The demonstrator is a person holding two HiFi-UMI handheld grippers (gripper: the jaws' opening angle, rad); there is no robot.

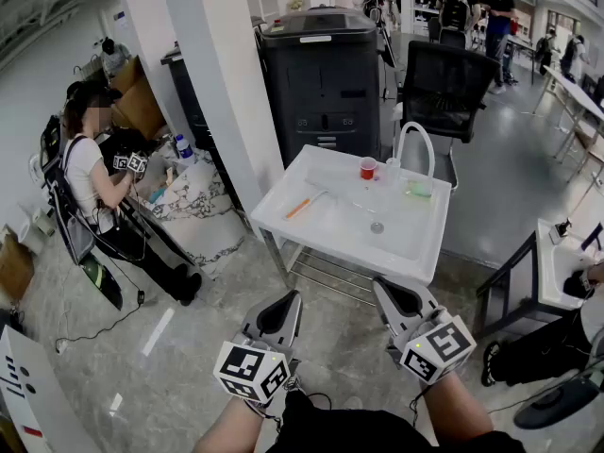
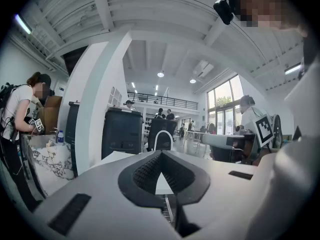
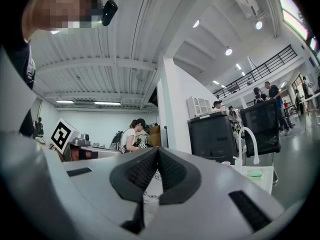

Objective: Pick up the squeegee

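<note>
left gripper point(image 1: 288, 300): fingers clenched, empty, level, over the floor point(image 1: 189, 343) short of the desk's point(image 1: 330, 250) near edge.
right gripper point(image 1: 385, 289): fingers clenched, empty, just beside the left.
squeegee point(image 1: 304, 204): lies on the desk's left part, well apart from both grippers.
desk: white, sink in it; cup point(image 1: 368, 168) and faucet point(image 1: 416, 140) at its far side.
room: pillar point(image 1: 222, 92) and cabinet point(image 1: 321, 74) behind the desk; open floor at its left; person point(image 1: 90, 173) seated beyond.
</note>
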